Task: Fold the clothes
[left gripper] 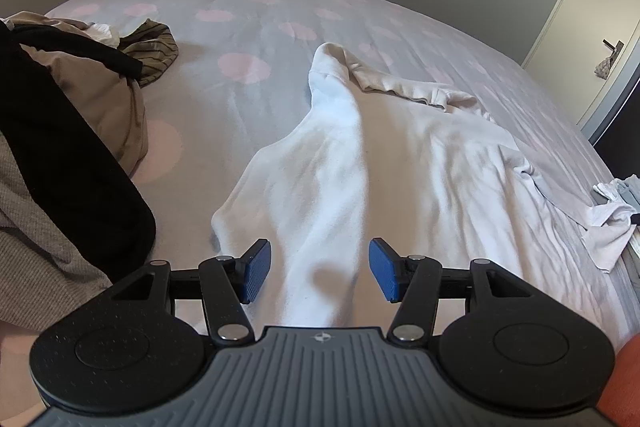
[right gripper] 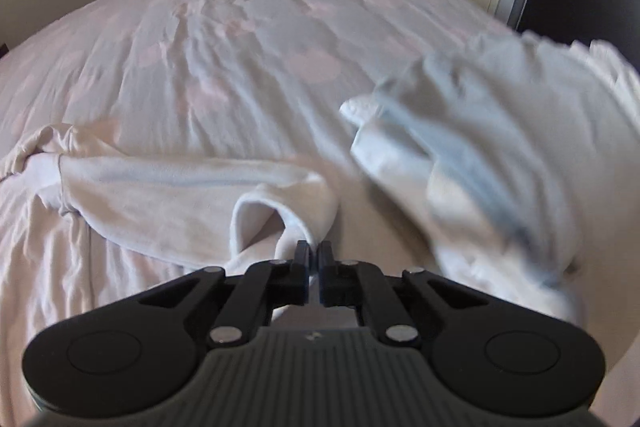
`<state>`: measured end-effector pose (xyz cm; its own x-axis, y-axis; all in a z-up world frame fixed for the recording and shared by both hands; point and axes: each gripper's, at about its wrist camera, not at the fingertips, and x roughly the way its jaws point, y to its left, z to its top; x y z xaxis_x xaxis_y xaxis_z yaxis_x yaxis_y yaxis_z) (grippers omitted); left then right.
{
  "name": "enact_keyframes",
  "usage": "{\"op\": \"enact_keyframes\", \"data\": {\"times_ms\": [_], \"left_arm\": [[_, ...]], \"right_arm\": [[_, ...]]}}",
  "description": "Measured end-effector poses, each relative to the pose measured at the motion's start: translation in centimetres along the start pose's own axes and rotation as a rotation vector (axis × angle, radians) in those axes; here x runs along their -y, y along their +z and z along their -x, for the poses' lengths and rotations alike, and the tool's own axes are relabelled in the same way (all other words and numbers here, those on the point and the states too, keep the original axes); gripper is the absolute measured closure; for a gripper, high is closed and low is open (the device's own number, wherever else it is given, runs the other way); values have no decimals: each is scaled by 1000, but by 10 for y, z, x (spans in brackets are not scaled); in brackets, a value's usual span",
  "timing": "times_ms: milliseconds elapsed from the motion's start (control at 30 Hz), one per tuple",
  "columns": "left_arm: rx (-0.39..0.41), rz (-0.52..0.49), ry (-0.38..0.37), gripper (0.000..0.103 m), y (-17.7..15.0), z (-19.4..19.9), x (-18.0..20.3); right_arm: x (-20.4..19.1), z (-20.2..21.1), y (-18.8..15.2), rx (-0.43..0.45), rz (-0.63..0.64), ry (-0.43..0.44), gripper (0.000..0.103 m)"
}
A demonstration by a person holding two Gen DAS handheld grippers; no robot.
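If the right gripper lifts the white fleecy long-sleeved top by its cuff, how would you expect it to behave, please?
The white fleecy long-sleeved top would probably sag and trail: it lies creased and limp on the spotted bedsheet. Its cuff looks thick and soft, so the shut right gripper likely won't slip. Probably light.

- Soft daylight fills both views, moderately bright and without harsh glare; its source lies outside the frames.
- In the left wrist view the white garment (left gripper: 360, 163) is sharp, with gentle shadows in its folds and a small dark shadow near the lower centre.
- The right wrist view is smeared by motion: the pile of white cloth (right gripper: 500, 155) at right is badly blurred, perhaps several pieces.
- Fisheye distortion bows the bed (left gripper: 248, 11) edges and darkens the corners.
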<state>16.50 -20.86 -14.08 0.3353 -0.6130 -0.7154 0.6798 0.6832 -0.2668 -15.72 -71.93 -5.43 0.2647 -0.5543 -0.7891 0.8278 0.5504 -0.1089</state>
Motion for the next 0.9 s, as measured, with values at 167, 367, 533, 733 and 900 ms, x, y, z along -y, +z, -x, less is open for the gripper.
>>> {"op": "enact_keyframes", "data": {"times_ms": [167, 367, 533, 733, 900], "left_arm": [[8, 13, -6, 51, 1, 1, 0], [8, 13, -11, 51, 0, 2, 2], [6, 23, -5, 51, 1, 2, 1], [-1, 18, -6, 51, 0, 1, -1], [2, 18, -9, 51, 0, 1, -1]], "right_arm": [[-3, 36, 9, 62, 242, -79, 98], [-33, 39, -33, 41, 419, 21, 98], [-73, 22, -75, -10, 455, 188, 98], [-88, 14, -88, -52, 453, 266, 91], [-46, 30, -75, -5, 314, 271, 68]]}}
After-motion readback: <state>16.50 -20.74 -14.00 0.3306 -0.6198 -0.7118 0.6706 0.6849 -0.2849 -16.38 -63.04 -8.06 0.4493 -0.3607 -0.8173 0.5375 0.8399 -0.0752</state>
